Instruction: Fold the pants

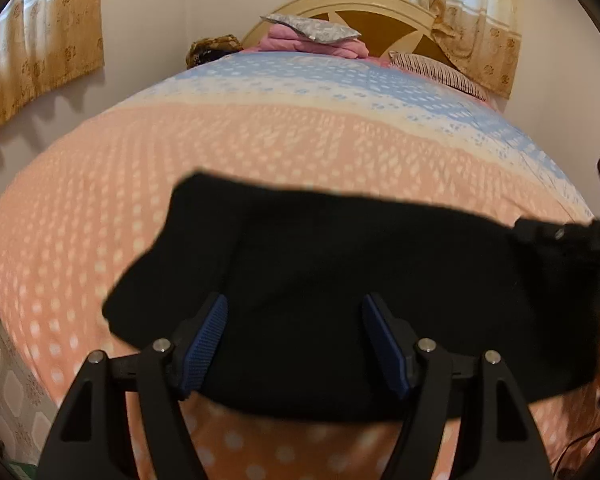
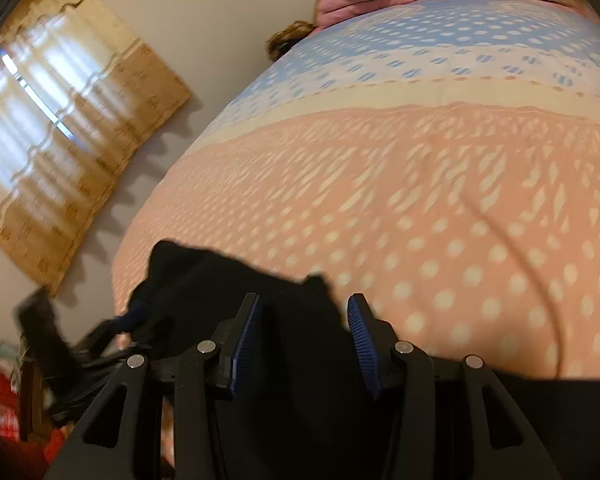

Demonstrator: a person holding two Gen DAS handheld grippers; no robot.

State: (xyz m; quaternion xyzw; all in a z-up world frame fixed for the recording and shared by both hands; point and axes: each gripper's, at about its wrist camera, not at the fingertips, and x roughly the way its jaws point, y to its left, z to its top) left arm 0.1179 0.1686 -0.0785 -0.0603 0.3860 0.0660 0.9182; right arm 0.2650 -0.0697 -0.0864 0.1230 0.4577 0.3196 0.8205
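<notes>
Black pants (image 1: 340,272) lie folded across the near part of a bed with a pink and blue dotted cover (image 1: 260,140). My left gripper (image 1: 294,312) is open, its blue pads (image 1: 208,336) standing apart over the pants' near edge. The right gripper shows at the right edge of the left wrist view (image 1: 560,236), over the pants' right end. In the right wrist view the pants (image 2: 292,360) fill the lower middle, and my right gripper (image 2: 304,312) is open above them. The left gripper shows blurred at the lower left (image 2: 100,336).
Pink folded bedding (image 1: 312,42) with a grey pillow and a striped pillow (image 1: 440,70) lie at the wooden headboard (image 1: 380,12). Curtains (image 1: 40,48) hang on the left wall. A thin cable (image 2: 520,248) runs over the cover at right. Red items (image 2: 0,400) sit off the bed.
</notes>
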